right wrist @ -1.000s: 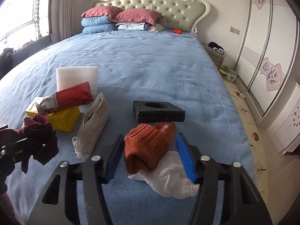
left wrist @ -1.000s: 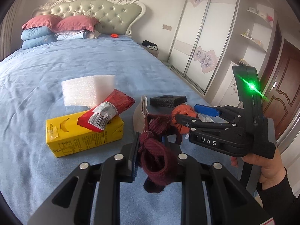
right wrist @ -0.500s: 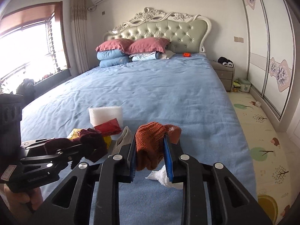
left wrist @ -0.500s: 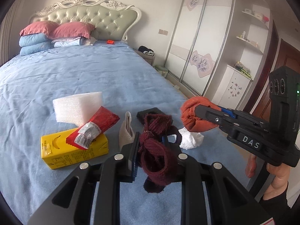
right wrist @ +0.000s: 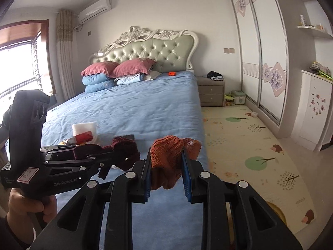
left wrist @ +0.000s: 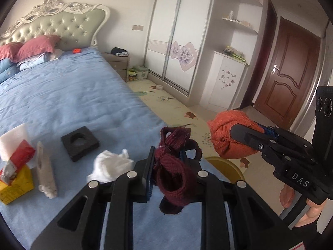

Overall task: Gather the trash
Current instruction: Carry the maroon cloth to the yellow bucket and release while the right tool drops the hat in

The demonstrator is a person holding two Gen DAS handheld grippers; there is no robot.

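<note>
The left gripper (left wrist: 166, 160) has its fingers (left wrist: 148, 173) pinched narrow on a dark maroon knitted piece (left wrist: 174, 173), which bunches between them and hangs a little below, lifted clear of the blue bed (left wrist: 68, 95). The right gripper (right wrist: 166, 162) has its blue-padded fingers (right wrist: 185, 177) pressed on an orange knitted piece (right wrist: 166, 162), also held in the air; in the left wrist view that orange bundle (left wrist: 231, 135) hangs past the foot-side edge of the bed, above the patterned floor mat (right wrist: 249, 145). A hand (right wrist: 29, 206) grips the handle of the left gripper, and fingers of the other hand (left wrist: 312, 210) show under the right one.

What lies on the bed sits near its foot end. A crumpled white tissue (left wrist: 110, 166) lies closest to the bed's edge, just in front of the left gripper. Toward the headboard (right wrist: 149, 52) from it lies a black foam square with a round hole (left wrist: 80, 142). Farther in from the edge lies a beige sock (left wrist: 45, 170), then a yellow carton (left wrist: 14, 187) with a red wrapper (left wrist: 17, 160) on top of it, and a white foam block (left wrist: 12, 135) behind them. A small orange object (right wrist: 172, 73) rests on the bed near the headboard, beside the stacked pillows (right wrist: 116, 70). A yellow rounded object (left wrist: 226, 166) shows on the floor just past the bed's edge, partly hidden.
</note>
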